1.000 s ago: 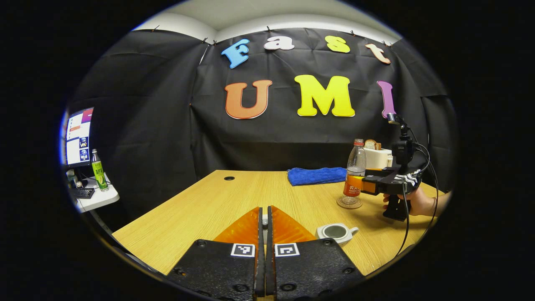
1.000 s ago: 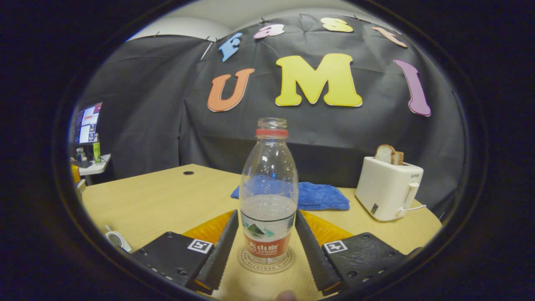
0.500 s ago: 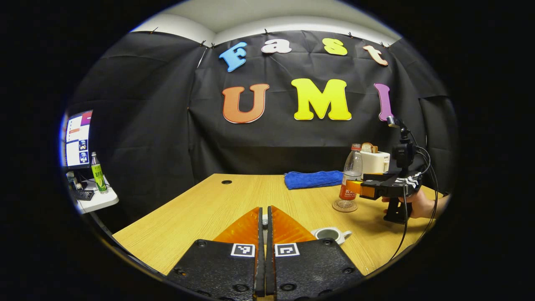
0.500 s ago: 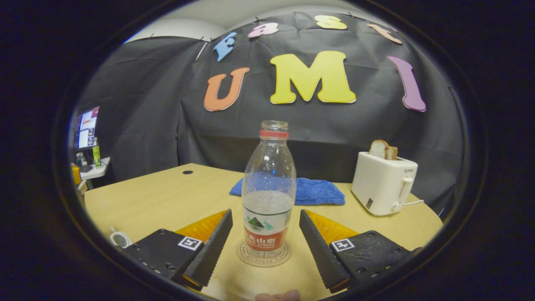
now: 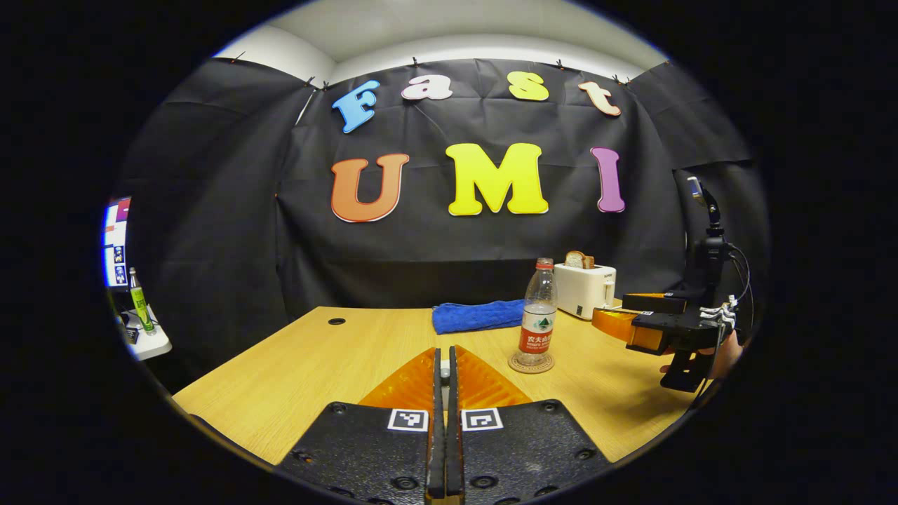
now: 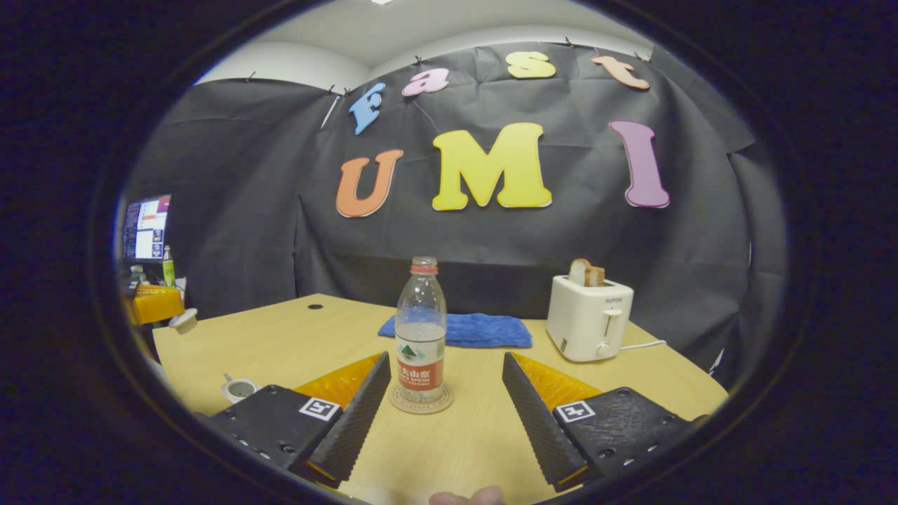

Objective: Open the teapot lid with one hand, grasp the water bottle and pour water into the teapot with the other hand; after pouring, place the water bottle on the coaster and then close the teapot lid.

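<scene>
water bottle [image 6: 420,335] upright on the round coaster [image 6: 421,400], out in the middle of the wooden table [image 6: 280,337], partly filled, cap off. standing free, touched by neither gripper.

right gripper [image 6: 443,403] spread wide open, holding nothing, fingers either side of the bottle and short of it, well apart from the label. seen again in the left gripper view as the right gripper [image 5: 617,314] near the table's right edge, beside the water bottle [image 5: 538,320] and coaster [image 5: 530,362], not touching either.

left gripper [image 5: 443,414] closed tight, fingers pressed together; a small pale thing just visible at the tips, too hidden to name. in the right gripper view, left gripper [image 6: 184,320] at the table's left edge with a small white rounded piece at its tips, cannot tell for sure whether that is the teapot lid.

teapot [image 6: 239,388] low by the table's near left edge, white, mouth uncovered, partly hidden behind the right gripper's finger.

blue cloth [image 6: 456,330] folded toward the table's far edge behind the bottle. white toaster [image 6: 588,317] with bread slices at the far right corner.
</scene>
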Tool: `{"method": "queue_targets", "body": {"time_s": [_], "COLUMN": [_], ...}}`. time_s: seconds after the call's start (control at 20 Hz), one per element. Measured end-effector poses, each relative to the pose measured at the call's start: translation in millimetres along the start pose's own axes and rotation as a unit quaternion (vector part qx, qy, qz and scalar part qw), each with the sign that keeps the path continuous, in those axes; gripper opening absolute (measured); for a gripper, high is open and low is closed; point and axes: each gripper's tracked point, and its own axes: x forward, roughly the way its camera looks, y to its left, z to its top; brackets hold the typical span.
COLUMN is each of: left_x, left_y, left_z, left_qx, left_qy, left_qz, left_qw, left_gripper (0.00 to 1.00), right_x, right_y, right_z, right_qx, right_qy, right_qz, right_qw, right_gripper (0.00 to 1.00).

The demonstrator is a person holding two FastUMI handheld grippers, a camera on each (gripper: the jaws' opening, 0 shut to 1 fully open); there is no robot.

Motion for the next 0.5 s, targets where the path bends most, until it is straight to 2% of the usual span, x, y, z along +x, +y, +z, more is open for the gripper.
{"method": "queue_targets", "body": {"time_s": [0.05,0.15,0.35,0.45,0.5], "left_x": [2.0,8.1,16.5,19.0,21.9], "left_y": [-3.0,-8.2,-13.2,-11.7,-13.2], "left_z": [-2.5,-6.3,-28.4,-38.3,-42.6], "left_qx": [0.0,-0.003,-0.006,-0.008,-0.013], "left_qy": [0.003,0.004,0.016,0.024,0.028], "left_qz": [-0.002,-0.004,-0.01,-0.005,-0.005], "left_qw": [1.0,1.0,1.0,1.0,1.0], "left_gripper": [0.04,0.04,0.04,0.04,0.04], "right_x": [-8.8,-24.4,-53.3,-61.5,-64.7], "right_y": [-7.5,-22.6,-43.8,-55.1,-59.1], "right_z": [2.0,4.4,8.8,6.8,4.9], "right_qx": [-0.002,-0.007,-0.003,-0.008,-0.008], "right_qy": [-0.007,-0.018,-0.04,-0.045,-0.044], "right_qz": [-0.01,-0.033,-0.062,-0.075,-0.079], "right_qw": [1.0,0.999,0.997,0.996,0.996], "right_gripper": [0.98,0.96,0.98,0.93,0.95]}}
